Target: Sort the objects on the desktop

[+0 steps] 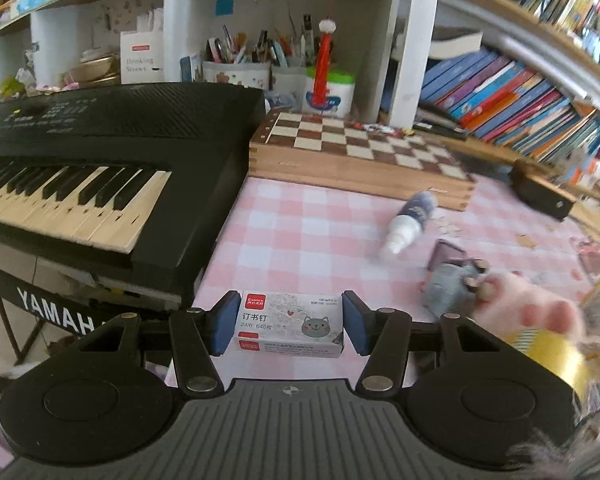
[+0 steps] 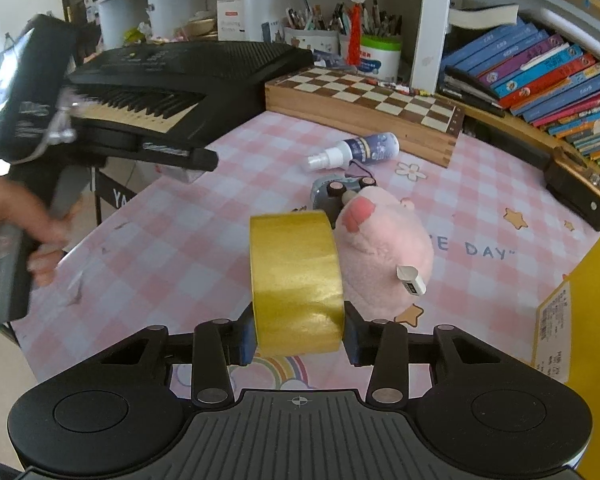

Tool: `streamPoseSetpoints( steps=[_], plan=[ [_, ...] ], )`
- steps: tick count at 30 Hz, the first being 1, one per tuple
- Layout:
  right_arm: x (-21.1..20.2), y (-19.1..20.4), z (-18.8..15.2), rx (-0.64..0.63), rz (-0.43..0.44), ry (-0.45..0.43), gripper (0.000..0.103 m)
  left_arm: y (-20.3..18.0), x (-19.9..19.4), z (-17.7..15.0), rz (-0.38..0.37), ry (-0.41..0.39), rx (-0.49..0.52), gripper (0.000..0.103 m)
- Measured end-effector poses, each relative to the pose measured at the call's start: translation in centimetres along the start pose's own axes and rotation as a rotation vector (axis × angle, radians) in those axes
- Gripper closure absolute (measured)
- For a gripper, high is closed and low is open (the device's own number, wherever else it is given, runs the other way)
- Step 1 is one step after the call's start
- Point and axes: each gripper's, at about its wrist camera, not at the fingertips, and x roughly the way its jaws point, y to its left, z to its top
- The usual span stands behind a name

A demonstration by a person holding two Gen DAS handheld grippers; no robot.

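Clamped between the blue pads of the left gripper (image 1: 288, 326) is a small white box of staples (image 1: 289, 327) printed with a grey cat face; both pads press its short ends and it hangs above the near edge of the pink-and-white checked tablecloth (image 1: 308, 232). Left of it, a black Yamaha keyboard (image 1: 112, 152) juts past the table edge on its stand. Far behind that stands a folded wooden chessboard (image 1: 360, 152), with pen cups (image 1: 236, 68) on the white shelf beyond. Right of the box and farther off, a small spray bottle (image 1: 408, 224) lies on its side on the cloth. Just right of that sits a small grey toy car (image 1: 452, 284), touching a pink plush toy (image 1: 532, 308). Leaning books (image 1: 512, 96) fill the far right shelf.

In the right wrist view, a hand (image 2: 24, 232) at the far left holds the handle of the left gripper. Near the centre, the right gripper (image 2: 300, 336) is closed on a roll of gold tape (image 2: 296, 280), which stands on edge with its flat sides against the pads. The plush toy lies just behind and right of the roll, a white tag (image 2: 412, 280) on its side. A yellow box (image 2: 592, 312) fills the right edge.
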Motion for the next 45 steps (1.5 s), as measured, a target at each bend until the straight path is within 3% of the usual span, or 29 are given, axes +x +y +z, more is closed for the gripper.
streamPoseSetpoints(
  steps=[11, 19, 45],
  plan=[
    [-3.5, -0.1, -0.8, 0.063, -0.010, -0.037, 0.063, 0.3, -6.9, -3.1, -0.036, -0.014, -0.072, 0.051],
    [-6.1, 0.4, -1.3, 0.080, 0.002, -0.069, 0.063, -0.9, -11.2, -4.1, -0.061, -0.058, -0.017, 0.051],
    [-12.1, 5.3, -4.9, 0.138, -0.005, -0.115, 0.063, -0.3, -20.0, -8.6, -0.148, -0.091, -0.027, 0.051]
  ],
)
